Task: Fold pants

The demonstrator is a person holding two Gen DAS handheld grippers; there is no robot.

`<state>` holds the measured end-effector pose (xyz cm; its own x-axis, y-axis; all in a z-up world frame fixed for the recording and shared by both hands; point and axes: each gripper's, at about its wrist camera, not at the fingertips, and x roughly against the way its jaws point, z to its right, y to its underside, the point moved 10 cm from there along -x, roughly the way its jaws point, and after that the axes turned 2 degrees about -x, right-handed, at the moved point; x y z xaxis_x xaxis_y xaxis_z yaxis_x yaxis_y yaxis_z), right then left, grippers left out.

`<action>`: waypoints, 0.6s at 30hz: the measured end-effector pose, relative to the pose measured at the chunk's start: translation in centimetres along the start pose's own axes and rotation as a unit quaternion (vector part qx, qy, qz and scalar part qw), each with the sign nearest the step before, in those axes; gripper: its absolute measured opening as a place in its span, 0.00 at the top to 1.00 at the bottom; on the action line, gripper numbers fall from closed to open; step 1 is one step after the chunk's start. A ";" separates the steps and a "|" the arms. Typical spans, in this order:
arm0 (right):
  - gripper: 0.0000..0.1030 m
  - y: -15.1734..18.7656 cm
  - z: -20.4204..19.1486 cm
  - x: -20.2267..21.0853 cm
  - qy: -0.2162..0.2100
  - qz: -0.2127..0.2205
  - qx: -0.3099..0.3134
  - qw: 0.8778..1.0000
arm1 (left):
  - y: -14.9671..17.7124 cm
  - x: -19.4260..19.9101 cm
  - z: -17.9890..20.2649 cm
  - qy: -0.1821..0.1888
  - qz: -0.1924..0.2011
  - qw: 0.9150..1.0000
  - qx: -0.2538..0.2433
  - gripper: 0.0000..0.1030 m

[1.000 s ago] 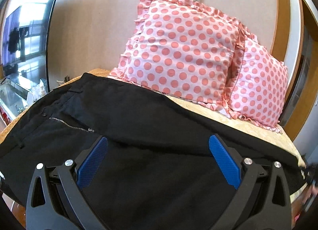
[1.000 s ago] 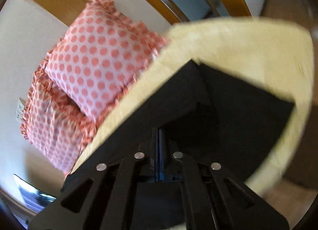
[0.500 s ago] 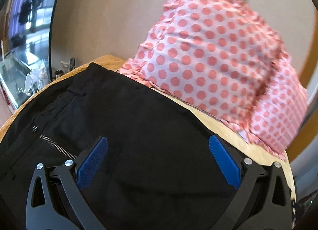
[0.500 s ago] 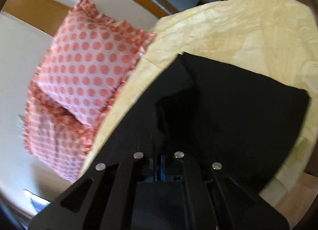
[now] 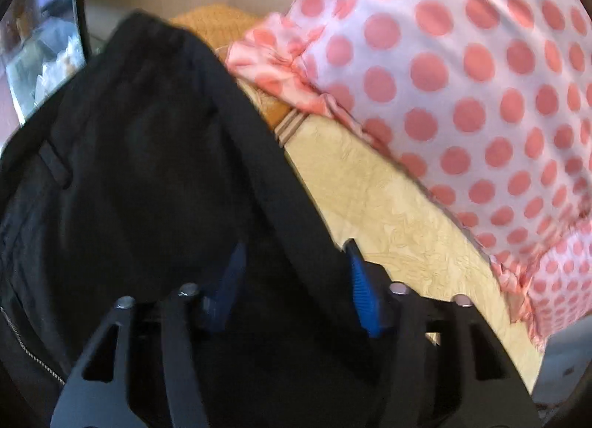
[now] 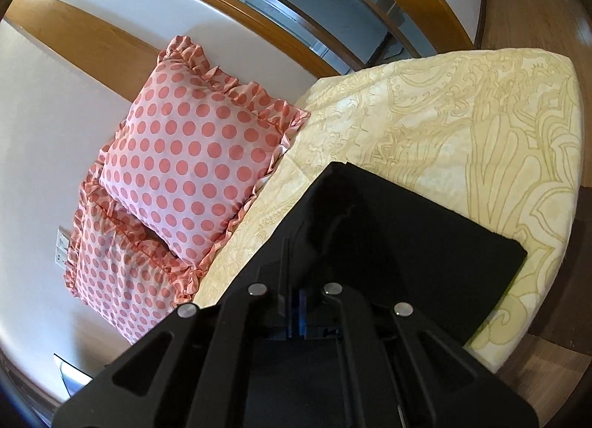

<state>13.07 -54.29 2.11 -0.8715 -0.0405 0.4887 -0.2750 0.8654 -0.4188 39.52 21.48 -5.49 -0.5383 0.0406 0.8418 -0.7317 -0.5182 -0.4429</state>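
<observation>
Left wrist view: the left gripper (image 5: 292,280) straddles the black pants' (image 5: 148,169) edge, fingers parted. The right gripper (image 6: 296,311) pinches pants fabric over the yellow bedspread (image 6: 481,124), beside polka-dot pillows (image 6: 192,154).

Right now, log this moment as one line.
left gripper: open at pants edge | right gripper: shut on pants | bedspread beneath

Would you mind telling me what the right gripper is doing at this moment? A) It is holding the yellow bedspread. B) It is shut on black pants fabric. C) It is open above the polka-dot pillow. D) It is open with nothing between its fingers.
B: in the right wrist view the right gripper has its blue pads together, pinching a fold of the black pants over the yellow bedspread.
</observation>
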 end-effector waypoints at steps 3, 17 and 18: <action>0.98 -0.1 -0.1 -0.1 -0.002 0.000 0.001 1.000 | 0.1 2.9 -0.2 0.015 0.020 1.000 0.001 0.81; 0.98 -0.9 4.0 0.0 0.049 -0.003 0.009 0.999 | 19.1 20.7 -14.5 -0.029 0.175 0.984 0.030 0.81; 0.98 -1.0 4.1 -0.2 0.052 -0.008 0.010 0.999 | 19.5 20.7 -14.9 -0.022 0.172 0.984 0.038 0.81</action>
<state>11.81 -57.17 -0.73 -0.8202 -0.0006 0.5721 -0.2974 0.8547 -0.4255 7.92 24.96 -1.30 -0.7296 -0.1843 0.6586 -0.4741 -0.5577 -0.6814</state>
